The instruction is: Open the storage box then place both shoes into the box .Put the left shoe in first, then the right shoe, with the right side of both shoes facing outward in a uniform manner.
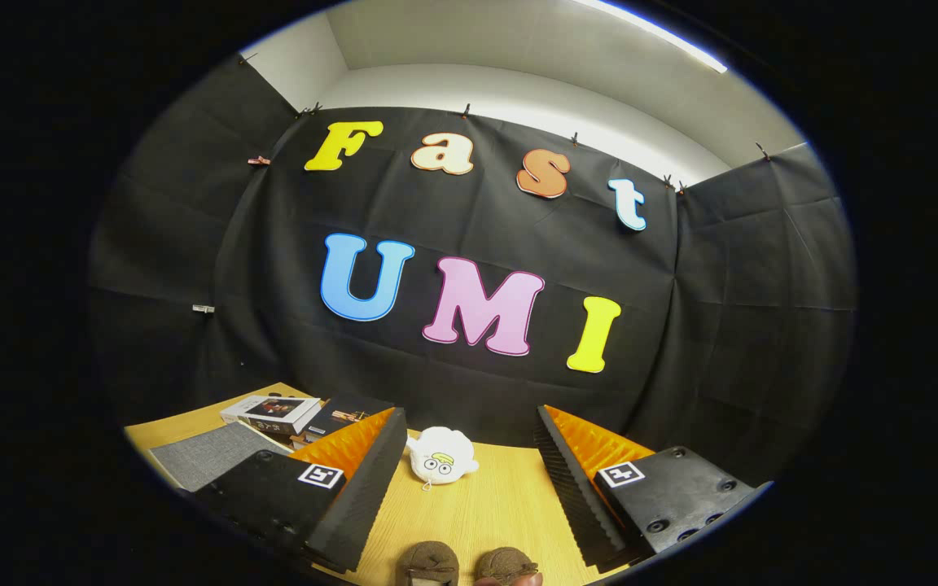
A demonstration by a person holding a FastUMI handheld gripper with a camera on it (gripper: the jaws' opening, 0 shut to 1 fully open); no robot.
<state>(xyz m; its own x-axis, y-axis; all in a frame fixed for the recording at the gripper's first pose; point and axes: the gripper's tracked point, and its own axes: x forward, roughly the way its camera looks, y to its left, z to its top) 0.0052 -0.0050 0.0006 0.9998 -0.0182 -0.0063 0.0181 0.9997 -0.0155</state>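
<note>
Gripper view, table [510, 513]: wooden top lay below; no storage box was visible, so hunting for it risked knocking things.
Gripper [465, 480]: jaws stood wide apart, holding nothing.
Grey mat [208, 456] and books [273, 411]: beyond the left finger, liable to snag.
2 brown shoes [469, 563]: side by side between the fingers, close underneath; left and right were easily confused.
Plush toy [440, 460]: just ahead, could be bumped.

Black cloth wall [469, 382], white ceiling with light strip [664, 37], wooden table [493, 505]
</note>
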